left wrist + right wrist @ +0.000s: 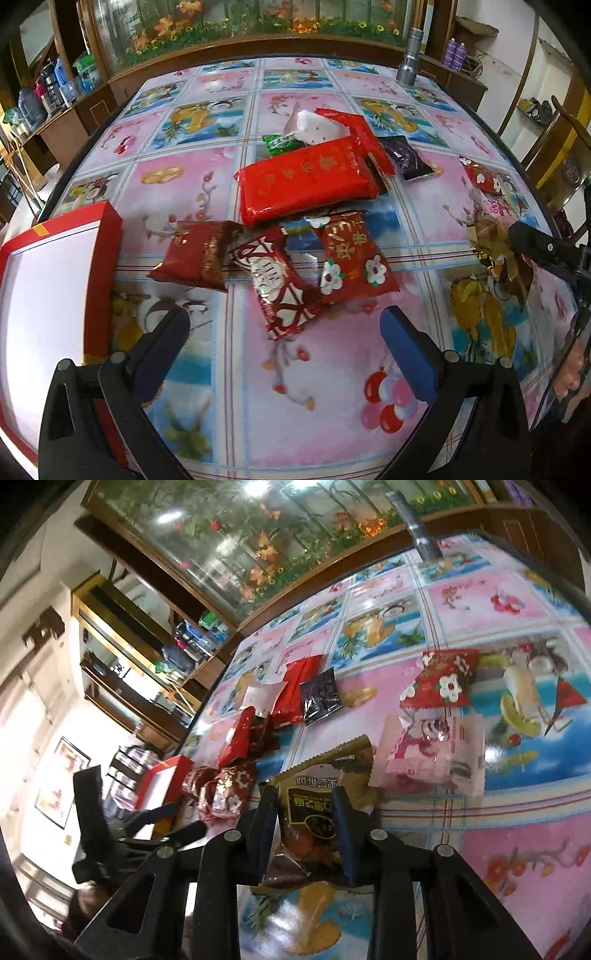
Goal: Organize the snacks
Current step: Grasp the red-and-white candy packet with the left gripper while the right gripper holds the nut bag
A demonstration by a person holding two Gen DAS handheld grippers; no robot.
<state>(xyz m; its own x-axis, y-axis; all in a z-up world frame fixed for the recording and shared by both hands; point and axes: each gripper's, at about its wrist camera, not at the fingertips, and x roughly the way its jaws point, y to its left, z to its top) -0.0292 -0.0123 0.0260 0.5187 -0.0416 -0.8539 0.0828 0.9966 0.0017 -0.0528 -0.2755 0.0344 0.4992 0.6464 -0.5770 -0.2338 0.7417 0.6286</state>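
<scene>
My right gripper (304,797) is shut on a gold and brown snack packet (317,805), held just above the table; in the left wrist view that packet (491,243) shows at the right edge. My left gripper (286,325) is open, low over the table, with nothing between its blue pads. Just beyond its tips lie a red-and-white patterned packet (277,284), a dark red packet (199,254) and a red flower-print packet (354,258). Behind them sits a large red pack (306,181). A red box with a white inside (110,236) stands at the left.
Purple (406,155), green (280,142) and white (317,125) packets lie behind the large pack. A pink packet (432,753) and another flower-print packet (443,679) lie ahead of my right gripper. A metal flashlight (410,59) stands at the far table edge. Wooden cabinets ring the table.
</scene>
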